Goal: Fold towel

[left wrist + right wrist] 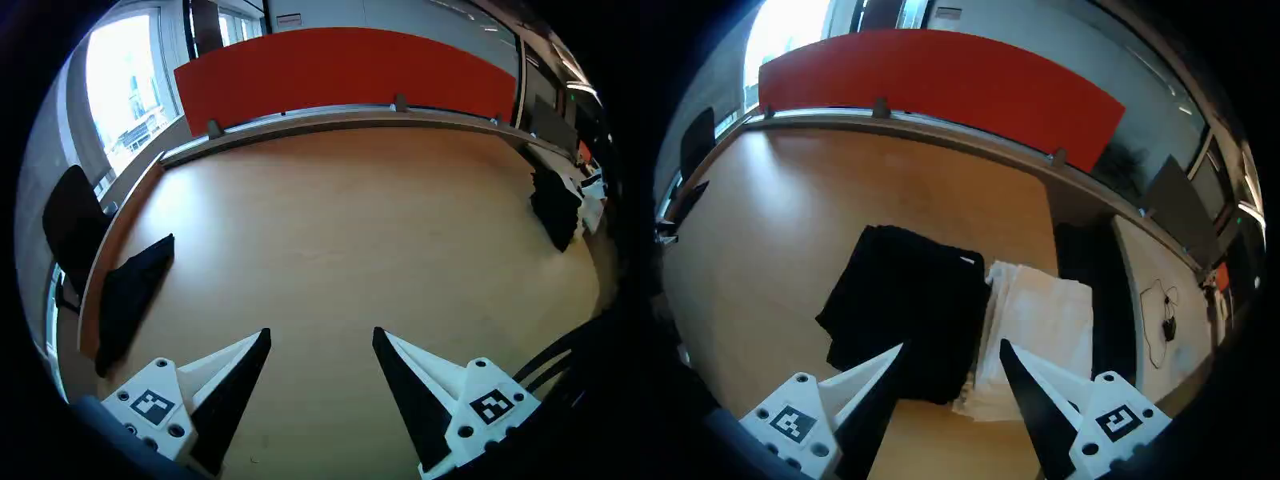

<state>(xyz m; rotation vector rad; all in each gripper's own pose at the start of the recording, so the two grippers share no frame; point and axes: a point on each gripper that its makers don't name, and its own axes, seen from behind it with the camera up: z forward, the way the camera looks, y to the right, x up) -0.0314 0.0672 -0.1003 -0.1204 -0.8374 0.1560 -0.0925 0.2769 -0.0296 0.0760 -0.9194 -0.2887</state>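
1. The left gripper (320, 331) is held low over the wooden bench (352, 232) and aimed forward across it, tipped slightly downward. Its jaws stand wide apart with only bare wood between them, so it grips nothing.
2. In the left gripper view a loose black towel (132, 296) lies crumpled along the bench's left edge, well apart from that gripper. A dark chair (72, 224) stands just beyond that edge.
3. At the far right of the same view sits a dark pile (556, 208) near the bench's end.
4. The right gripper (950, 344) is pitched more steeply down, hovering above two stacks, with its jaws also spread wide and closed on nothing.
5. Below it a folded black stack (904, 312) lies on the bench, and a white stack (1040, 336) lies just beside it on the right, their edges touching. The gripper's opening spans the seam between them.
6. A red panel (936, 80) runs along the bench's far side.
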